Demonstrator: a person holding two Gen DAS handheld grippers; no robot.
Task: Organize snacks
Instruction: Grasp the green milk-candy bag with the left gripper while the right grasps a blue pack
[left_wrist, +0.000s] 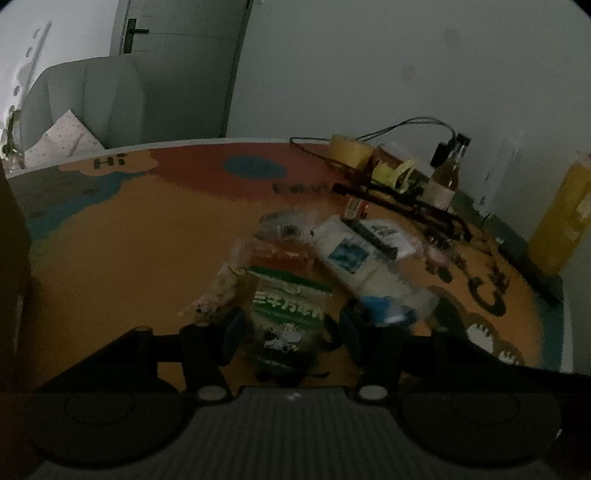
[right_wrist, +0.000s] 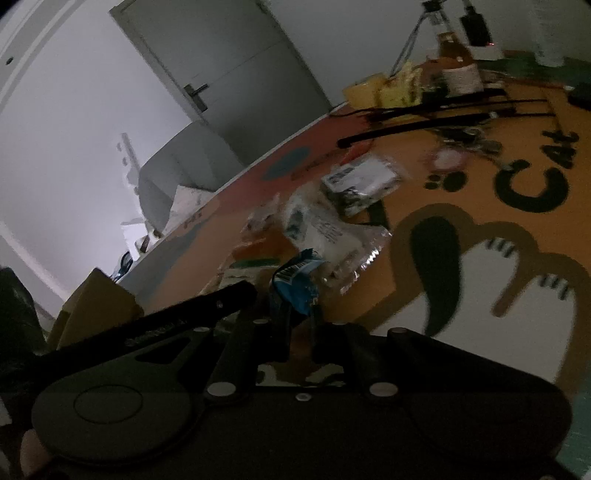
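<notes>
In the left wrist view a green-and-white snack packet (left_wrist: 288, 317) lies on the orange cat-print mat (left_wrist: 129, 258). My left gripper (left_wrist: 291, 326) straddles it, open, with a thin gap on each side. Behind it lie an orange packet (left_wrist: 284, 254) and a white packet with a blue picture (left_wrist: 351, 258). In the right wrist view my right gripper (right_wrist: 301, 325) is shut on a blue snack packet (right_wrist: 295, 284), whose crumpled end sticks up past the fingertips. Beyond it lie a clear white packet (right_wrist: 332, 236) and a silvery pack (right_wrist: 362, 181).
A brown cardboard box (right_wrist: 92, 299) stands at the left table edge. At the back right are yellow tape rolls (left_wrist: 347, 151), a small brown bottle (left_wrist: 447, 173), black cables (left_wrist: 406, 199) and a tall yellow bottle (left_wrist: 561, 218). A grey chair (left_wrist: 85, 103) stands beyond the table.
</notes>
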